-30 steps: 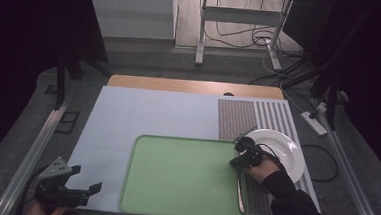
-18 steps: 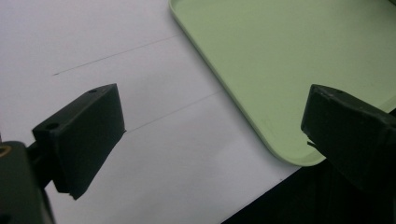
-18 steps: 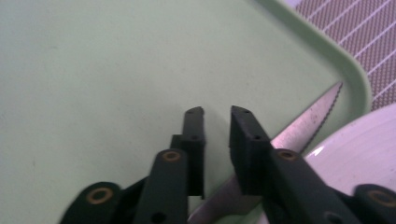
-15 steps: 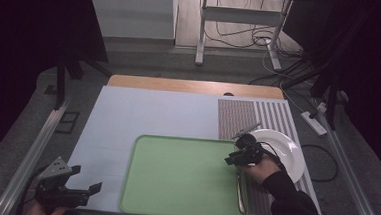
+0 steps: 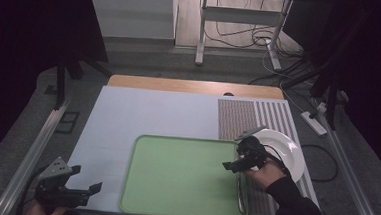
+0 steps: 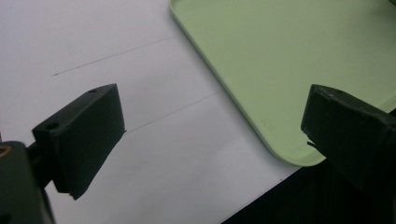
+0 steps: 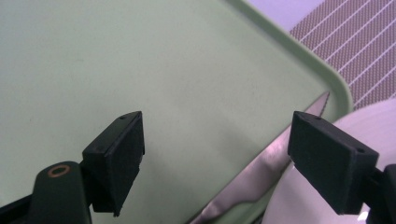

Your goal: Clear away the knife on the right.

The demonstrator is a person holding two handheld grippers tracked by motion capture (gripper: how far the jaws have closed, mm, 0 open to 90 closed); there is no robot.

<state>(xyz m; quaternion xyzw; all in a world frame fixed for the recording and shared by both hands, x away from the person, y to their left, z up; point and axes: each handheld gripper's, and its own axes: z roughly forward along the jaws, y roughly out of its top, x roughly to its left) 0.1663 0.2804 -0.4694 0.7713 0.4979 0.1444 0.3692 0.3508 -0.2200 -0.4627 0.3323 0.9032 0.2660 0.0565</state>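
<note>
A silver knife (image 5: 241, 193) lies along the right edge of the green tray (image 5: 174, 181), its blade (image 7: 261, 175) pointing toward the tray's far right corner. My right gripper (image 5: 232, 165) hovers just above the blade end. Its jaws have just been opening and now stand open (image 7: 217, 158), with nothing pressed between them; the knife rests below them on the tray (image 7: 140, 70). A white plate (image 5: 283, 151) sits right of the tray on a striped mat. My left gripper (image 5: 86, 179) rests at the table's near left corner, open (image 6: 205, 135) and holding nothing, beside the tray's corner (image 6: 280, 70).
The striped mat (image 5: 253, 119) covers the table's right part, and the plate's rim (image 7: 373, 121) touches the tray's edge. A pale sheet (image 5: 143, 114) covers the rest of the table. Metal rails run along both sides, and cables lie on the floor behind.
The right gripper's jaws went from shut to open, and the gripper rose a little over the tray's right edge. The knife stays where it lay. The left gripper kept still.
</note>
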